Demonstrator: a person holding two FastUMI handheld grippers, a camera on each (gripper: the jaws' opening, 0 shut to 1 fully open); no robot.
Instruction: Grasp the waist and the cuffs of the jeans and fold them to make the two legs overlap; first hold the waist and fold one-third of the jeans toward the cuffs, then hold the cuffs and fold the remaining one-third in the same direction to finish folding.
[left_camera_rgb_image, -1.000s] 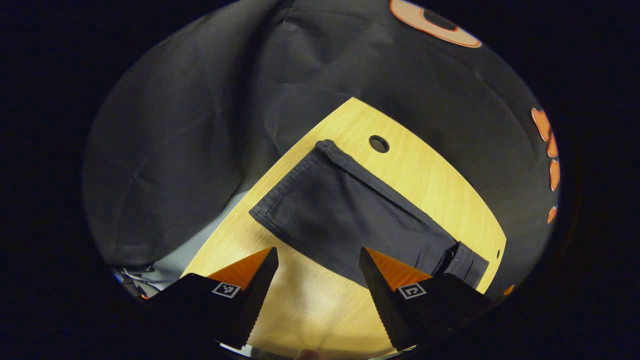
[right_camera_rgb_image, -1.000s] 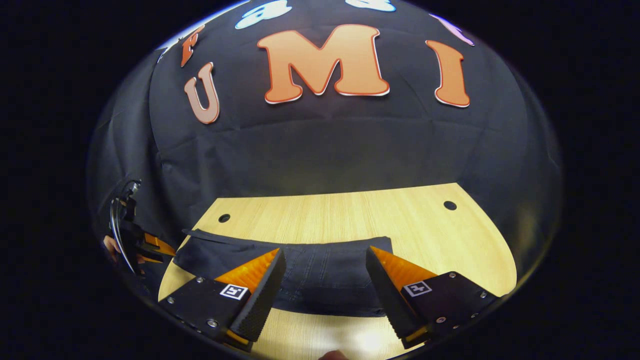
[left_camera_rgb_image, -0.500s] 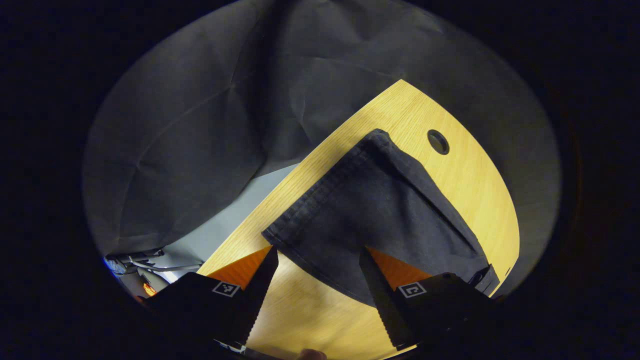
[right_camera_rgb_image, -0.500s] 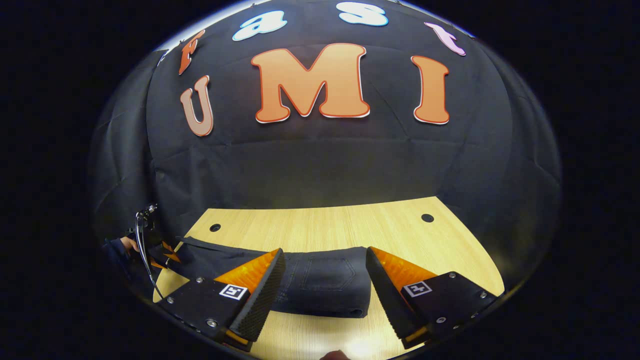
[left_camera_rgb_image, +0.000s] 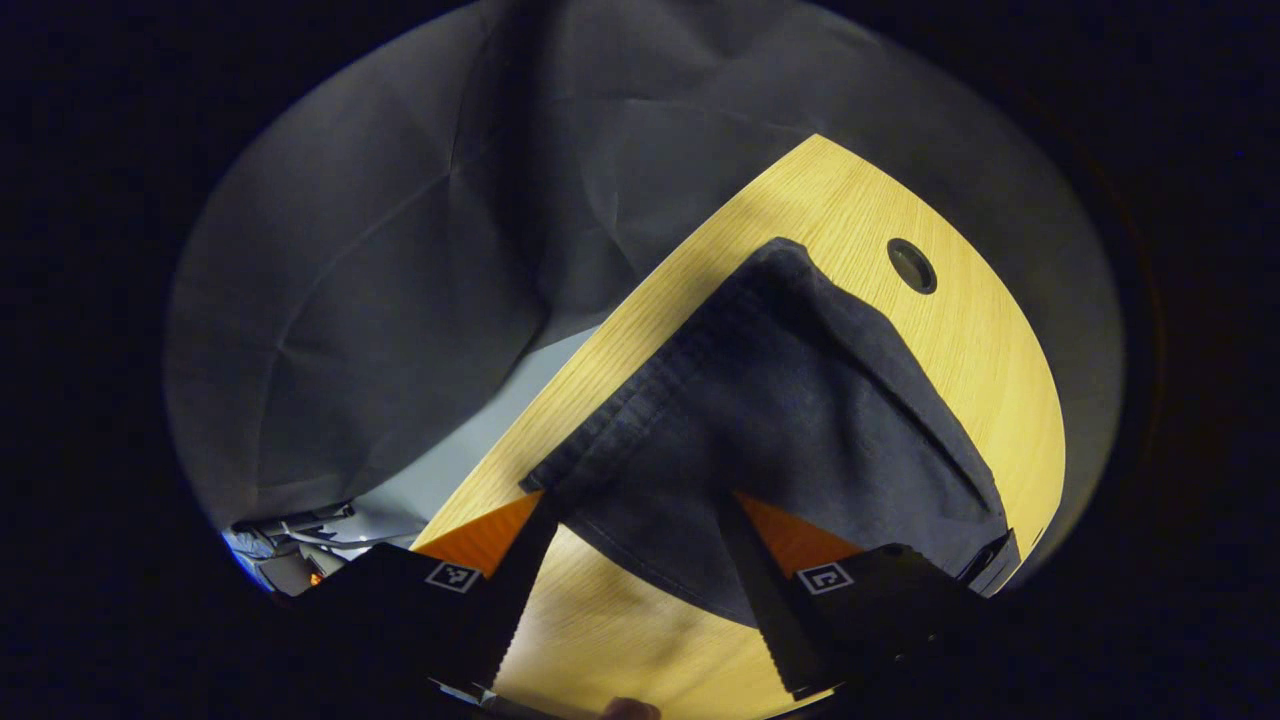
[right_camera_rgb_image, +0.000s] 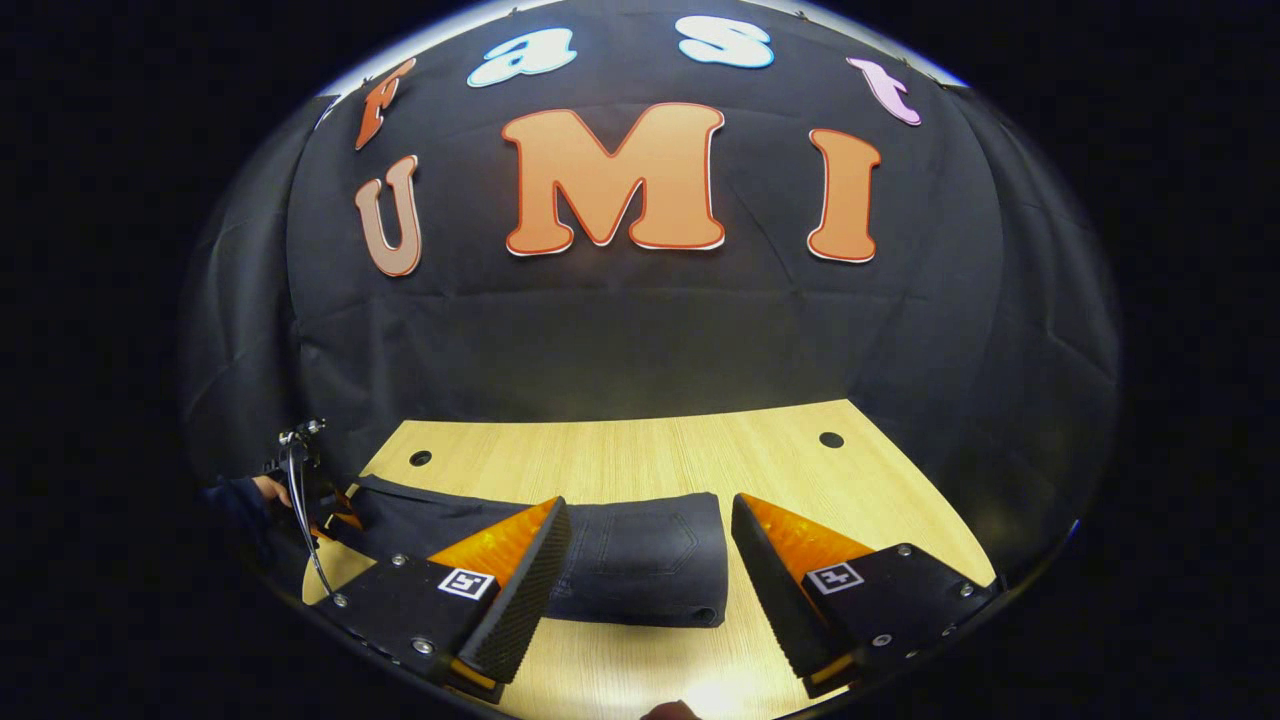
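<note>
While both grippers, left (left_camera_rgb_image: 630, 560) and right (right_camera_rgb_image: 650, 560), gape empty, soft, heavy jeans (right_camera_rgb_image: 630, 565) lie lower centre; pinch the cuff hem (left_camera_rgb_image: 640, 400).

In the left gripper view, the far end of the jeans (left_camera_rgb_image: 790, 420) is hidden behind the left gripper (left_camera_rgb_image: 635, 590), whose jaws stand apart. In the right gripper view, the jeans' cuff end lies behind the other gripper, too small to tell its grip. The desk (right_camera_rgb_image: 640, 455) is cut off below.
</note>
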